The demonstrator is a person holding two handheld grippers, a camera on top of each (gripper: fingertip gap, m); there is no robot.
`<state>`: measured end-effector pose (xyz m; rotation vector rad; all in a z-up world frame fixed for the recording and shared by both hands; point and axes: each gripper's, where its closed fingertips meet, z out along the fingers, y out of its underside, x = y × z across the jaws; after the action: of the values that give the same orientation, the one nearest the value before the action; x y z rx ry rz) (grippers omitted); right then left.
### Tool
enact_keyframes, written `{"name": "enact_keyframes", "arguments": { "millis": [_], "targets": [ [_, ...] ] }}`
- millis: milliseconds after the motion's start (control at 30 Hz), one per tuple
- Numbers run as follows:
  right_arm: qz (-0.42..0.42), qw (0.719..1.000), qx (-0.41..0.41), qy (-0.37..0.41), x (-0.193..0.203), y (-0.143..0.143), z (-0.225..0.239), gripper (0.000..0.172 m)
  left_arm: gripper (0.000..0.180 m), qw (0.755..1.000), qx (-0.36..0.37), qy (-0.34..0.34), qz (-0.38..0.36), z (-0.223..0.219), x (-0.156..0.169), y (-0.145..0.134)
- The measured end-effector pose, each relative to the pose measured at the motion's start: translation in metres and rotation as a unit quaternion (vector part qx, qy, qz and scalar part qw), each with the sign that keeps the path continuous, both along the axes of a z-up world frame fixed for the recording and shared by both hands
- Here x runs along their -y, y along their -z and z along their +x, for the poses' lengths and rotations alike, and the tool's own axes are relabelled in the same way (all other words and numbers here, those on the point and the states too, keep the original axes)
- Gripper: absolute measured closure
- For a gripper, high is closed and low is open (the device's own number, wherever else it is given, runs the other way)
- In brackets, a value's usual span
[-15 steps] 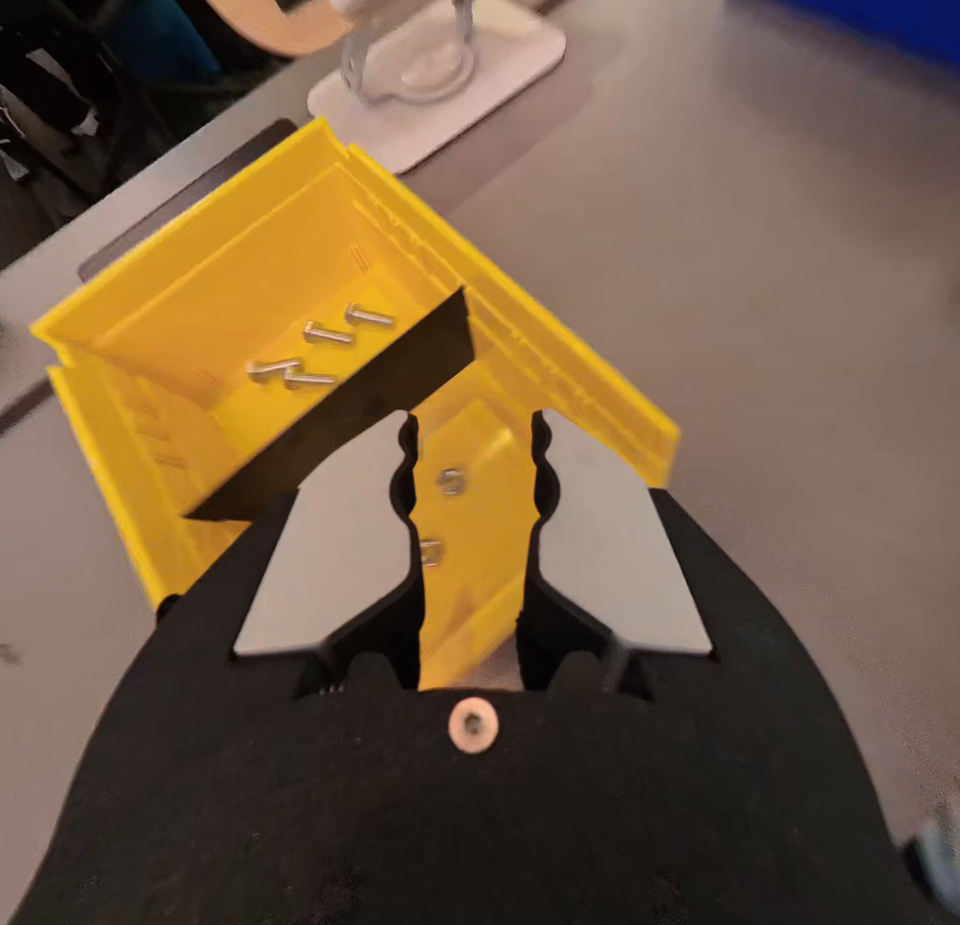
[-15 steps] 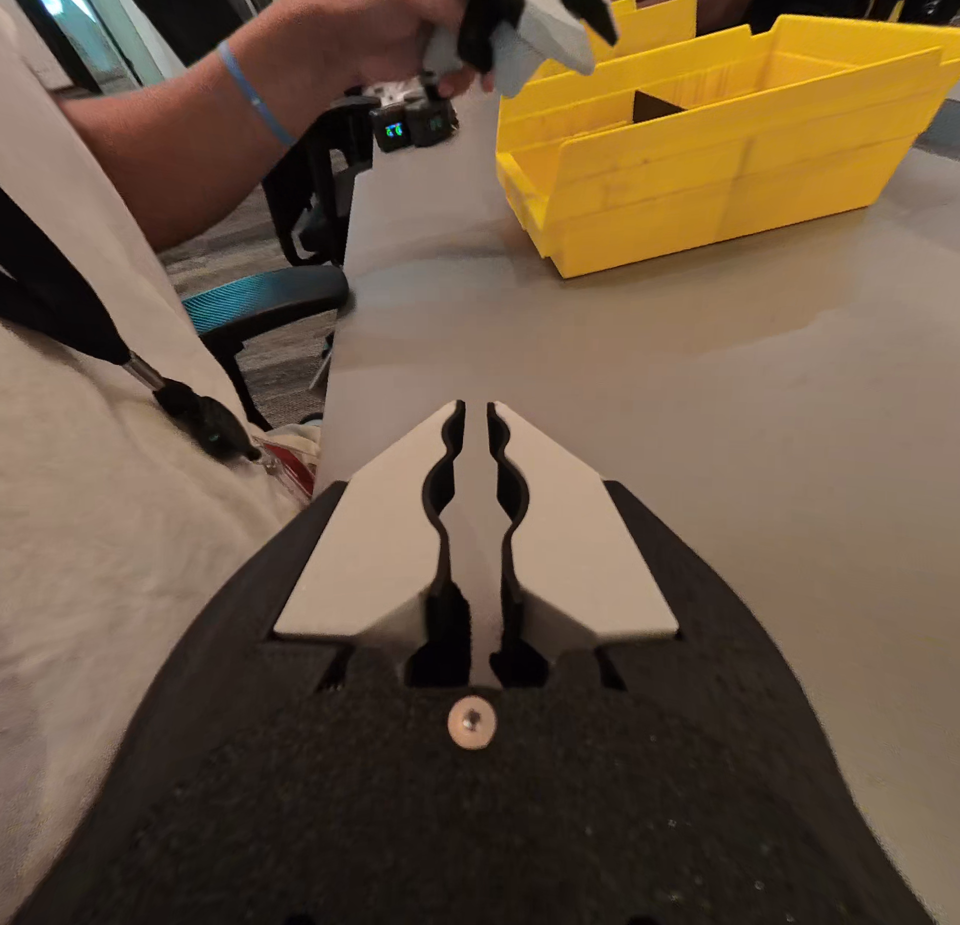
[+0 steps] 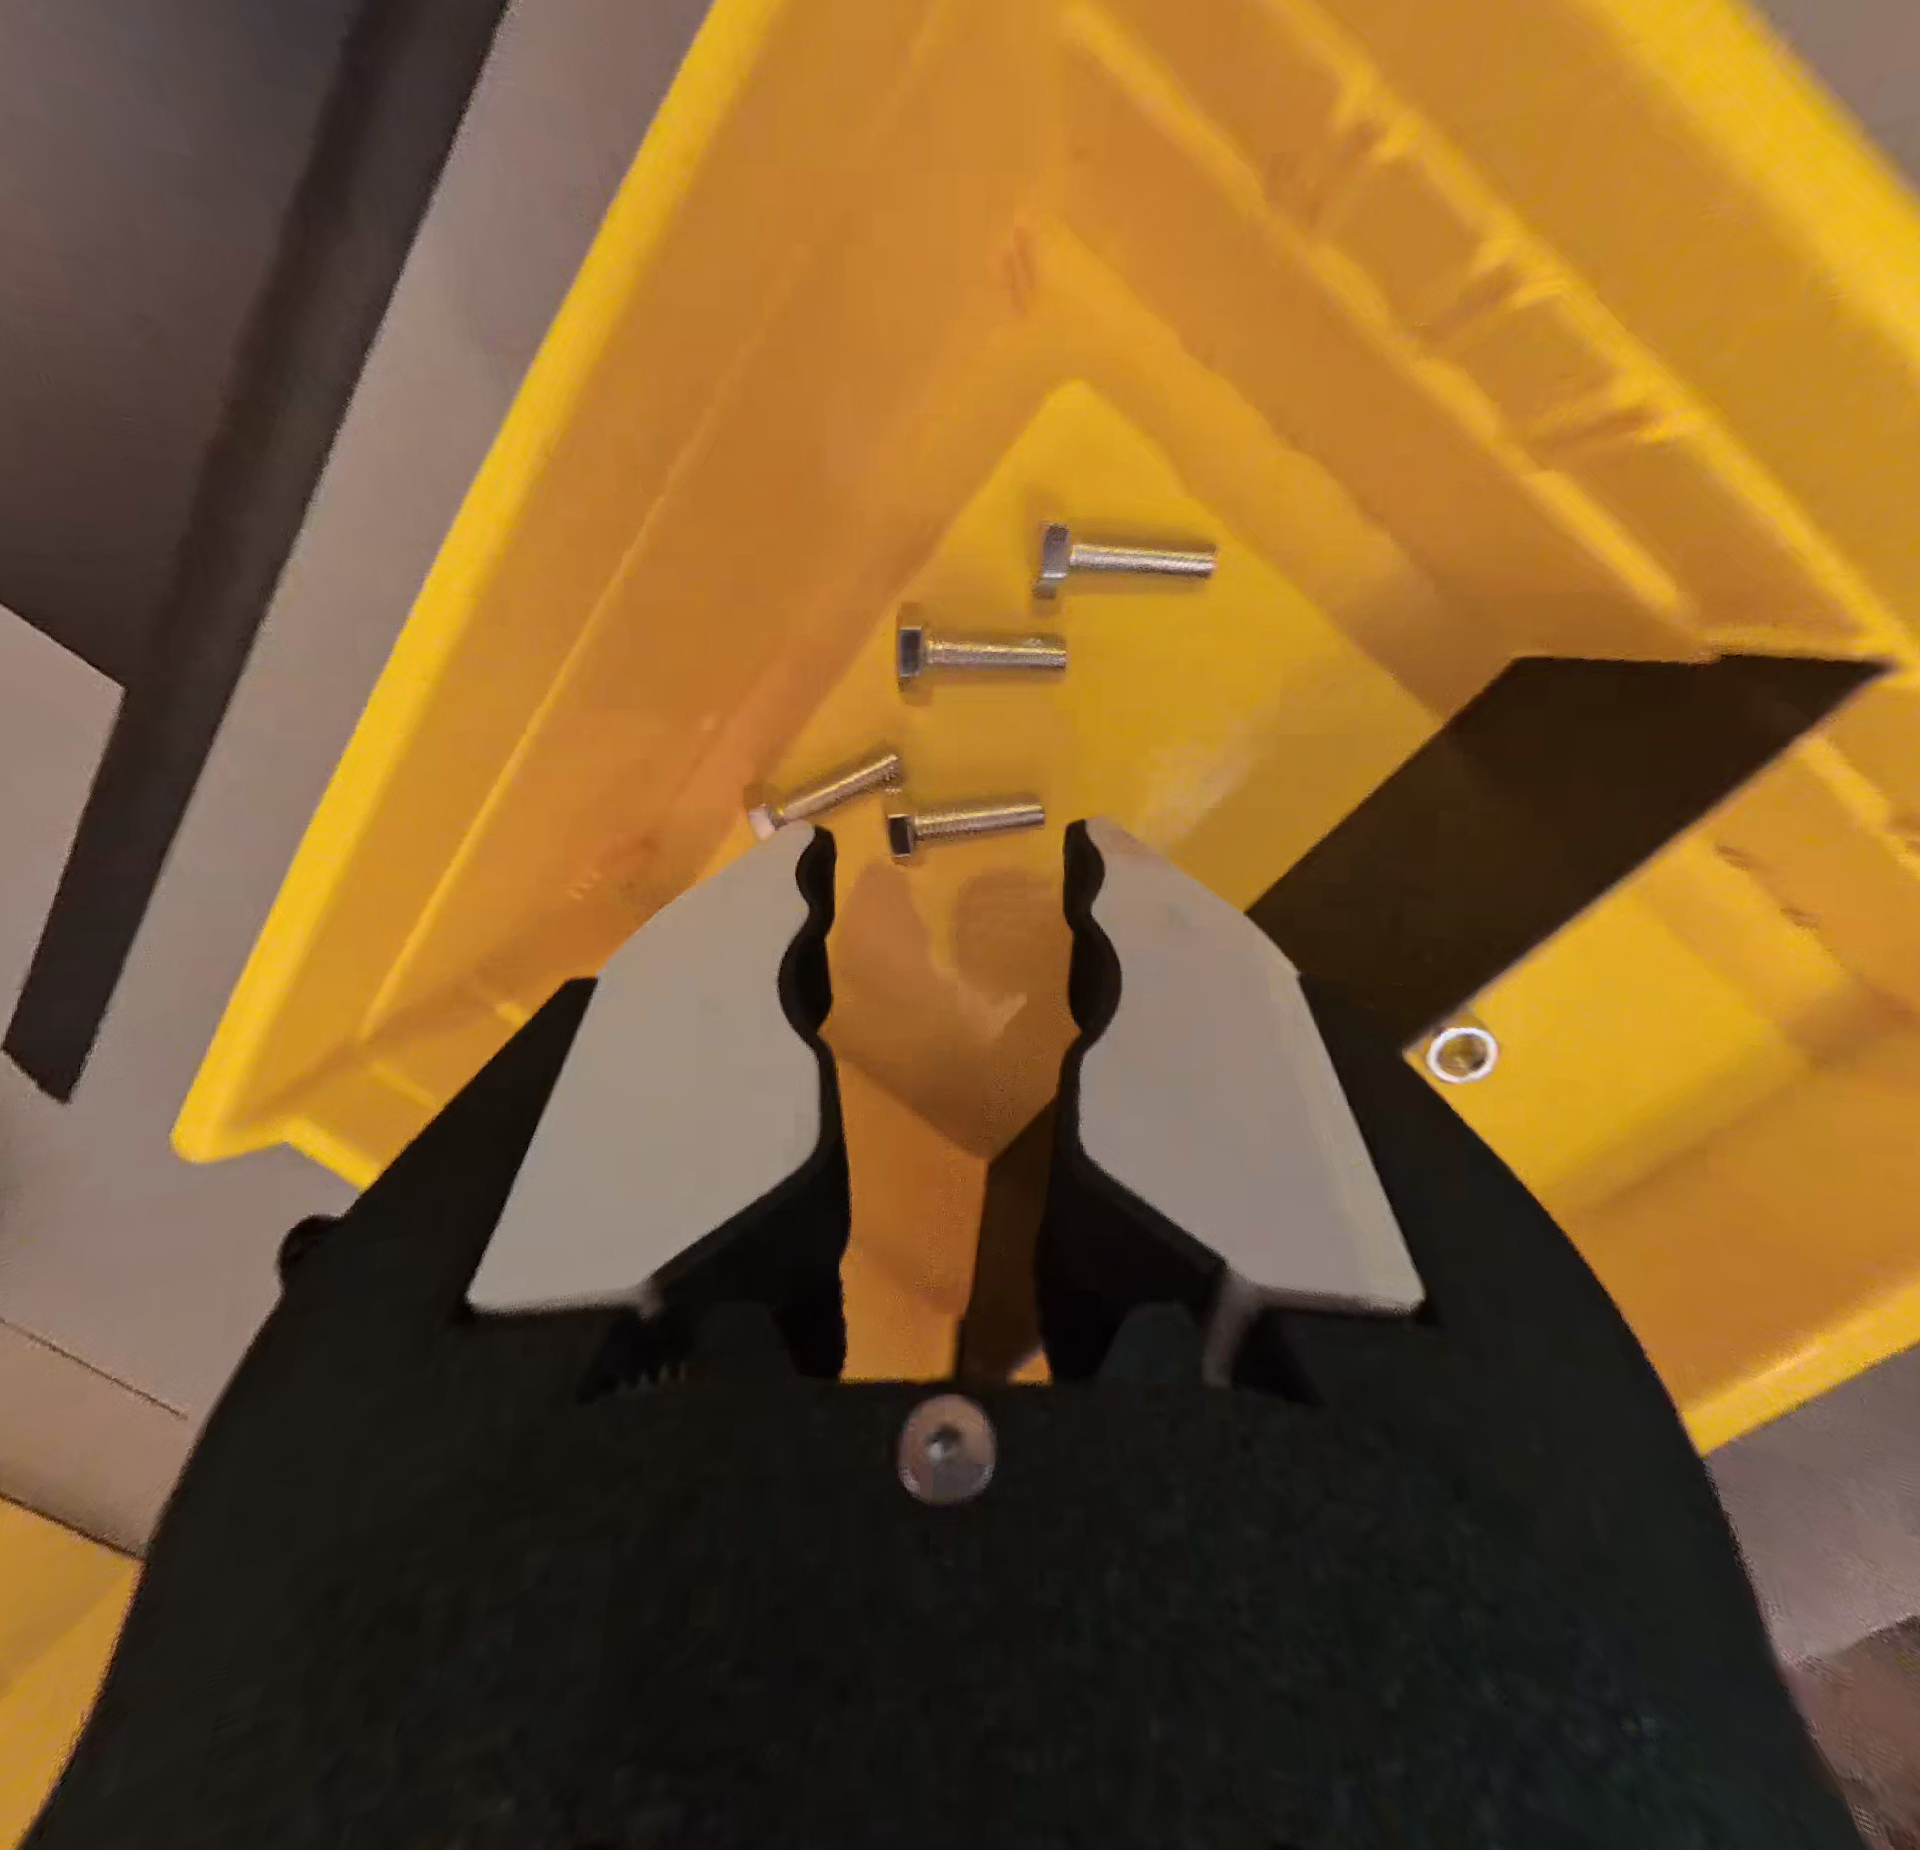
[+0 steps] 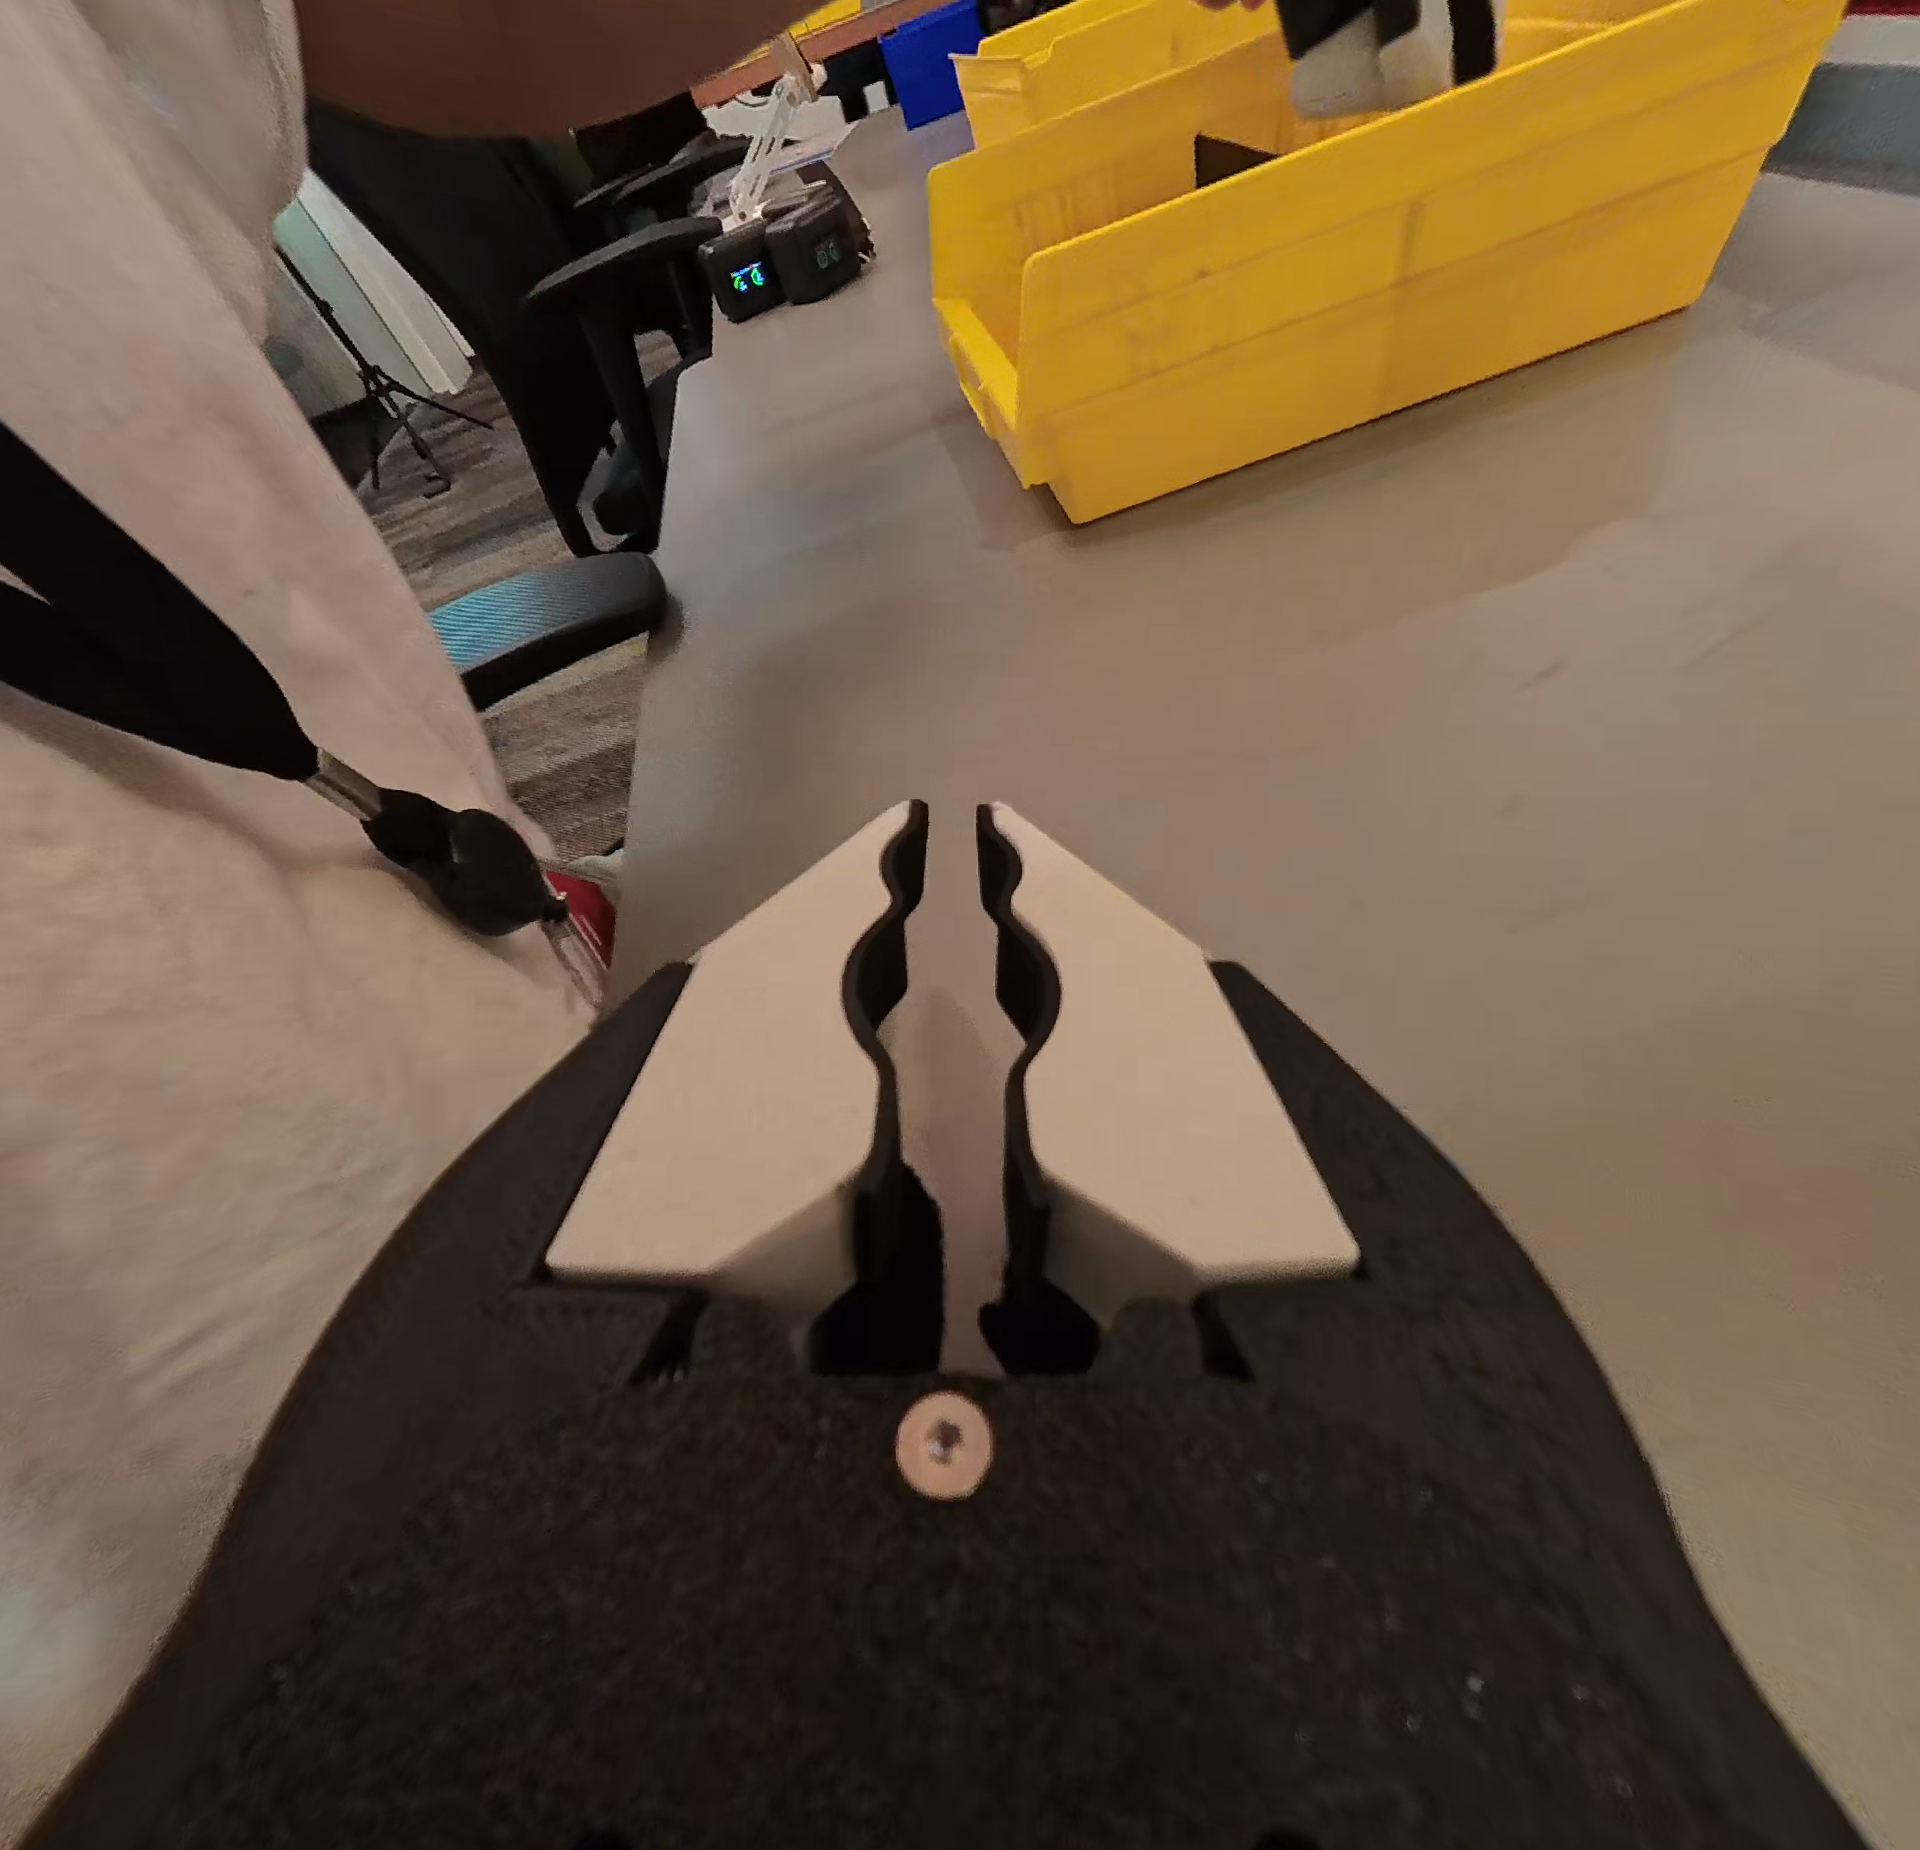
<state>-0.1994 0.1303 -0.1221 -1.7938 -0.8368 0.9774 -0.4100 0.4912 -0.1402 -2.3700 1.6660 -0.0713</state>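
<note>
The bin stands on the worktop, and a divider crosses its inside. Four bolts lie on the bin floor on one side of the divider; a washer lies on the other. The left claw hangs inside the bin with its jaws apart, the nearest bolt just ahead of its tips. The right claw sits over bare worktop, well apart from the bin, slightly parted with nothing between. A chair stands left of the worktop.

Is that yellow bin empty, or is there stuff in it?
Not empty. The yellow bin holds four silver bolts lying loose on its floor, with a black divider across it and a small metal ring beyond.
</note>
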Motion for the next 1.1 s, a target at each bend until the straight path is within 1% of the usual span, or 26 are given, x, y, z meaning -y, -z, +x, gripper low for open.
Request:
{"name": "enact_keyframes", "arguments": {
  "millis": [100,167,300,433,500,667,767,800,867,900,933,967,1000,1033,1100],
  "targets": [
    [-0.018,1.000,-0.011,0.000,0.000,0.001,0.003,0.162,0.135,0.999,-0.027,-0.014,-0.036,-0.005,-0.002,0.019],
    [-0.019,1.000,-0.014,0.002,-0.001,0.001,0.005,0.162,0.131,0.998,-0.042,-0.016,-0.037,-0.008,-0.003,0.025],
    [-0.020,1.000,-0.020,0.001,-0.002,0.000,0.005,0.162,0.130,0.997,-0.055,-0.019,-0.043,-0.009,0.000,0.039],
    [-0.026,0.999,-0.021,-0.007,0.000,0.001,0.003,0.162,0.137,0.995,-0.075,-0.025,-0.054,-0.012,0.002,0.053],
    [-0.027,0.999,-0.018,-0.008,0.001,0.003,0.002,0.162,0.141,0.995,-0.064,-0.035,-0.062,-0.010,0.002,0.054],
    [-0.025,1.000,-0.013,-0.003,0.001,0.004,0.004,0.162,0.141,0.994,-0.065,-0.037,-0.075,-0.014,0.006,0.051],
    [-0.016,1.000,-0.016,0.003,-0.001,0.001,0.005,0.162,0.141,0.996,-0.009,-0.044,-0.073,-0.007,0.009,0.029],
    [-0.012,1.000,-0.016,0.006,-0.002,0.000,0.005,0.161,0.141,0.995,0.026,-0.047,-0.079,-0.001,0.012,0.017],
    [0.007,1.000,-0.009,0.020,-0.008,-0.001,0.008,0.155,0.141,0.984,0.133,-0.048,-0.108,0.021,0.027,-0.015],
    [0.024,0.999,-0.001,0.031,-0.013,-0.002,0.010,0.152,0.141,0.970,0.197,-0.044,-0.134,0.035,0.039,-0.035],
    [0.052,0.998,0.004,0.042,-0.019,-0.005,0.012,0.149,0.141,0.951,0.259,-0.034,-0.164,0.050,0.053,-0.056],
    [0.087,0.995,0.006,0.056,-0.026,-0.012,0.015,0.144,0.142,0.929,0.313,-0.020,-0.197,0.064,0.071,-0.076],
    [0.127,0.990,0.008,0.066,-0.031,-0.020,0.017,0.143,0.141,0.906,0.354,-0.002,-0.231,0.076,0.089,-0.094],
    [0.167,0.983,0.018,0.072,-0.037,-0.028,0.018,0.143,0.141,0.886,0.382,0.016,-0.263,0.088,0.108,-0.107],
    [0.227,0.970,0.049,0.075,-0.050,-0.043,0.018,0.143,0.142,0.850,0.406,0.060,-0.331,0.109,0.147,-0.125]
  ]
}}
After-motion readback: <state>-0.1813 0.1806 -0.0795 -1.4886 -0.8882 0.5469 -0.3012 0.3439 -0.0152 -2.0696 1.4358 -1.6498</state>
